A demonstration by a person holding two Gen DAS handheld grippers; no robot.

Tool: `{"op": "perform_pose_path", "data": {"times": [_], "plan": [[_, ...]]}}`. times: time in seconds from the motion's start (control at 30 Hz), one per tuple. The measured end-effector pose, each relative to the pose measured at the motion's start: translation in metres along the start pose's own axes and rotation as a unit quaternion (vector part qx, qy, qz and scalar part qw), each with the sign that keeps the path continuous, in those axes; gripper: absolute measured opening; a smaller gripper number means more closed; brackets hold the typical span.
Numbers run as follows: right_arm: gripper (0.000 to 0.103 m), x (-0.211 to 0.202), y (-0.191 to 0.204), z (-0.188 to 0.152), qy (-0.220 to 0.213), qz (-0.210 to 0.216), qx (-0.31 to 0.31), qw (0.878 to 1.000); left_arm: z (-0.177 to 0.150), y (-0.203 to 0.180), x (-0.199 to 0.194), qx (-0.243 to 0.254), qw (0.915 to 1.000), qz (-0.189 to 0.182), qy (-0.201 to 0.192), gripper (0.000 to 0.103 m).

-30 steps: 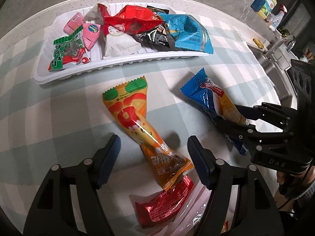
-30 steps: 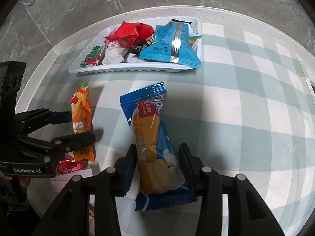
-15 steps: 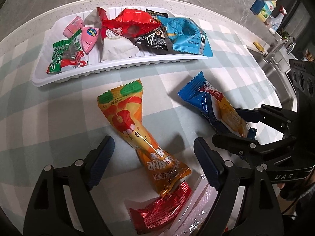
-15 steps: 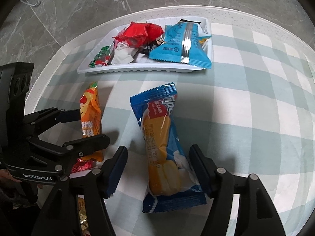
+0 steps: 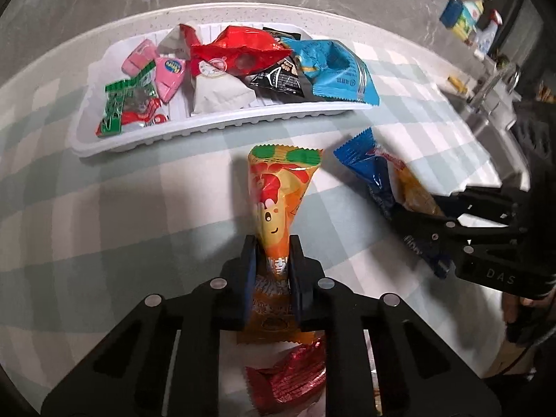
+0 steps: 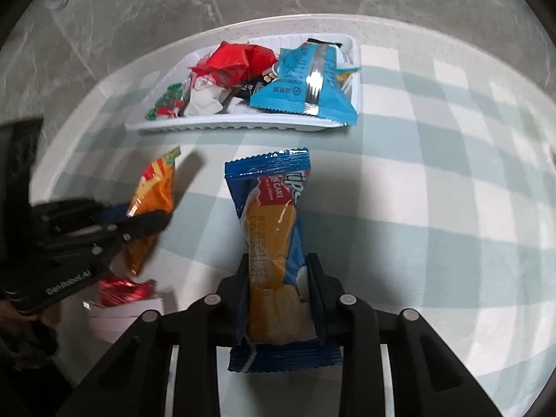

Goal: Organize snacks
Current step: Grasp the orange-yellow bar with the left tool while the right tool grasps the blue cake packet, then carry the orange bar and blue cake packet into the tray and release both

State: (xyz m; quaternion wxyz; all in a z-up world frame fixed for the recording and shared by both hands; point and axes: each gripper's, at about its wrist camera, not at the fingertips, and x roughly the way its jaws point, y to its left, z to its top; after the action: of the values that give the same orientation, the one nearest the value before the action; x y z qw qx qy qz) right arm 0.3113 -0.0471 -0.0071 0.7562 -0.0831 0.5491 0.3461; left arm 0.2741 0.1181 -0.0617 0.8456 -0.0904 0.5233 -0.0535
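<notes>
Left tool [image 5: 272,243] pinches orange packet [image 5: 278,201]; right tool [image 6: 278,264] blue [image 6: 274,229].

I have the orange snack packet [image 5: 278,208] pinched at its narrow middle and the dark blue cake packet [image 6: 274,243] clamped lengthwise, both pointing toward the white tray [image 5: 222,128] heaped with red, black, pink and light blue packets.

left gripper [image 5: 272,253] clamped, right gripper [image 6: 278,271] clamped
</notes>
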Motion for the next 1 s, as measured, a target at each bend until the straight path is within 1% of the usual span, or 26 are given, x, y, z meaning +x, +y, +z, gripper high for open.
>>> {"op": "perform_pose_path", "data": {"times": [0.1, 0.23, 0.43, 0.5, 0.73, 1.0], "plan": [[0.032, -0.002, -0.013, 0.000, -0.003, 0.051, 0.044, 0.998, -0.001, 0.004, -0.004, -0.011, 0.9998, -0.015, -0.005, 0.015], [0.032, -0.005, -0.028, 0.000, -0.008, 0.100, 0.092, 0.991, 0.002, 0.011, -0.015, -0.028, 0.9991, -0.029, -0.017, 0.015], [0.031, -0.013, -0.036, 0.004, -0.020, 0.156, 0.138, 0.978, 0.007, 0.018, -0.034, -0.047, 0.9969, -0.050, -0.037, 0.015], [0.032, -0.016, -0.034, 0.007, -0.024, 0.169, 0.145, 0.975, 0.010, 0.019, -0.039, -0.050, 0.9963, -0.058, -0.040, 0.015], [0.032, -0.026, -0.026, 0.027, -0.037, 0.205, 0.150, 0.966, 0.024, 0.031, -0.060, -0.067, 0.9939, -0.064, -0.060, 0.015], [0.032, -0.023, -0.025, 0.063, -0.044, 0.216, 0.155, 0.963, 0.050, 0.063, -0.071, -0.086, 0.9921, -0.053, -0.075, 0.015]]}}
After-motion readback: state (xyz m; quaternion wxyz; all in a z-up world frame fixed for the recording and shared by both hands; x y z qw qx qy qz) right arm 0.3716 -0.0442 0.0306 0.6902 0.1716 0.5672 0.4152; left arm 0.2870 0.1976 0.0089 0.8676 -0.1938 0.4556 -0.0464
